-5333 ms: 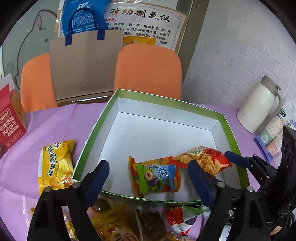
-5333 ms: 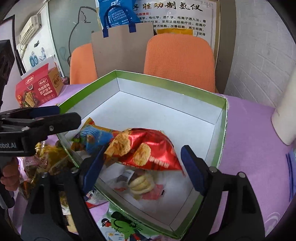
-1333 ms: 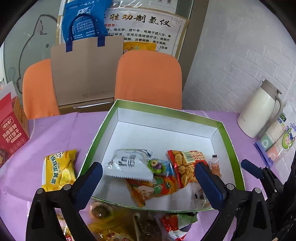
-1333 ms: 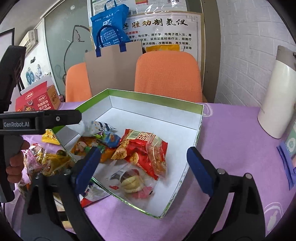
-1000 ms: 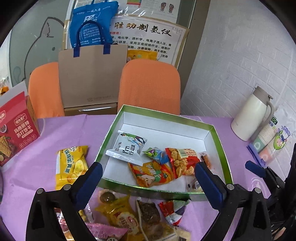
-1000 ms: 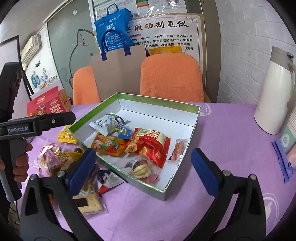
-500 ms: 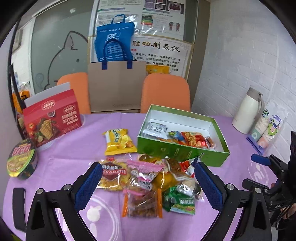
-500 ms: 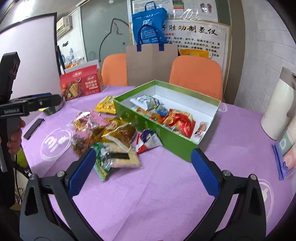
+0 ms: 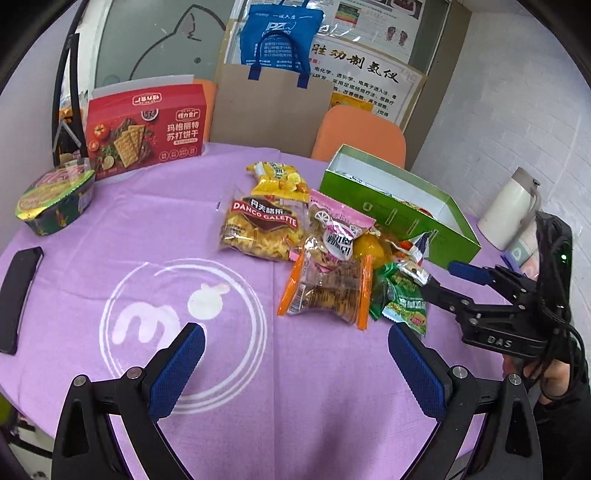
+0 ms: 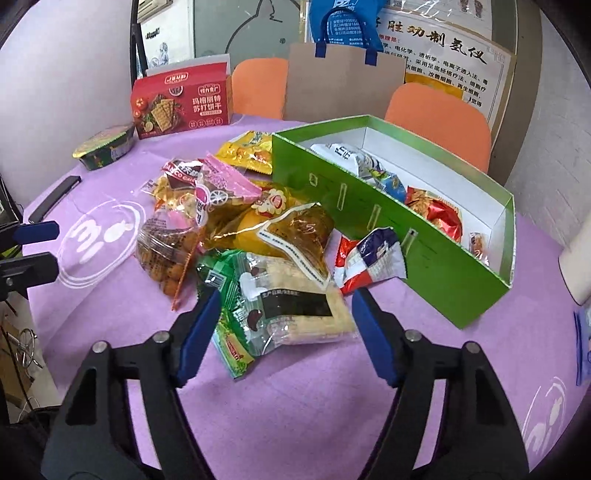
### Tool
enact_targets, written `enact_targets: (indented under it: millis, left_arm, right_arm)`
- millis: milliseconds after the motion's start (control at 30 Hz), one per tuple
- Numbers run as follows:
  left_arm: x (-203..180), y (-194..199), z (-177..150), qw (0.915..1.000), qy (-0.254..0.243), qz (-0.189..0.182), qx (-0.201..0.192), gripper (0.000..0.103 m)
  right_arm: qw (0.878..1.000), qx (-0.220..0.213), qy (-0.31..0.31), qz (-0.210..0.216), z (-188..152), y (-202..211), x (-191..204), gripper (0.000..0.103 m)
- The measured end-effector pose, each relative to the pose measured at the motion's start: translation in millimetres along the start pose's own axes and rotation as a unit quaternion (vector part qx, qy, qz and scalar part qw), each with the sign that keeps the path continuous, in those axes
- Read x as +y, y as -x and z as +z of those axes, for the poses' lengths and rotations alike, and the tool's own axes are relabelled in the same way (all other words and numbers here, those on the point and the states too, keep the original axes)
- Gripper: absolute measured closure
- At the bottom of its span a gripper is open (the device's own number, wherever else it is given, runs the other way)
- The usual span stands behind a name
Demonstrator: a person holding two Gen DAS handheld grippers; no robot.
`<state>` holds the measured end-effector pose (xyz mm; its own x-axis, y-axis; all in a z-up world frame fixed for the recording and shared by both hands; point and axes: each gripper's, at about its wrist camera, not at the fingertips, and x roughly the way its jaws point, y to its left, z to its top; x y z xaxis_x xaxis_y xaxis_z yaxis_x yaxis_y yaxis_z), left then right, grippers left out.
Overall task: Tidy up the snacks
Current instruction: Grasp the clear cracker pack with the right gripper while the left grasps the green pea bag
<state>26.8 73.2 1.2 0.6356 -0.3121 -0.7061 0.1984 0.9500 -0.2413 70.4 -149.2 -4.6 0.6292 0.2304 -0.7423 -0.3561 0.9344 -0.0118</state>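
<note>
Over purple cloth — left tongs wide, empty | right tongs open, seemingly straddling cracker packet

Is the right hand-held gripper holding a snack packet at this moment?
No: the right hand-held gripper is open, its fingers either side of the clear cracker packet on the table.

A purple tablecloth with a white circular logo lay directly below and ahead of the left tool. Far ahead stood two orange chairs, a brown paper bag with a blue bag behind it, and a wall poster; a white thermos jug sat ahead-right. A black phone lay flat at the left edge.
</note>
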Motion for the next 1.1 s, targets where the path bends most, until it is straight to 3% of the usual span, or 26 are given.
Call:
enact_targets:
  millis: [33, 100, 267, 367, 433, 500, 633, 767, 867, 1100]
  left_arm:
    - [-2, 0, -2, 1.0000, -0.005, -0.002, 0.003, 0.002]
    - [-7, -1, -3, 0.9998, -0.020, -0.005, 0.000, 0.002]
    - [-28, -13, -3, 0.9980, -0.047, -0.039, 0.014, 0.002]
    - [-44, -25, -4, 0.9959, -0.065, -0.058, 0.026, 0.002]
    - [-55, -36, -5, 0.9940, -0.076, -0.069, 0.037, 0.002]
    - [-66, -47, -5, 0.9924, -0.085, -0.076, 0.046, 0.002]
    - [-85, -66, 0, 0.9897, -0.096, -0.088, 0.058, 0.007]
    - [-97, -79, 6, 0.9866, -0.104, -0.107, 0.066, 0.022]
    - [-104, -89, 11, 0.9845, -0.105, -0.119, 0.075, 0.023]
    - [-116, -115, 20, 0.9824, -0.111, -0.118, 0.094, 0.022]
  right_arm:
    - [1.000, 0.010, -0.001, 0.001, -1, -5, -1, 0.053]
    - [1.000, 0.012, -0.004, -0.014, -4, -4, -5, 0.074]
    - [1.000, 0.013, 0.005, 0.002, -23, 25, -11, 0.077]
    - [0.999, 0.023, 0.037, -0.009, -44, 40, -5, 0.075]
    - [0.999, 0.031, 0.042, 0.002, -57, 49, -3, 0.058]
    - [0.999, 0.039, 0.025, 0.012, -64, 54, -5, 0.054]
    - [0.998, 0.045, -0.025, 0.027, -69, 59, -16, 0.036]
    - [0.998, 0.041, -0.039, 0.023, -64, 56, -18, 0.035]
    - [0.996, 0.060, -0.058, 0.012, -64, 49, -24, 0.035]
    - [0.986, 0.090, -0.132, 0.048, -79, 52, -43, 0.034]
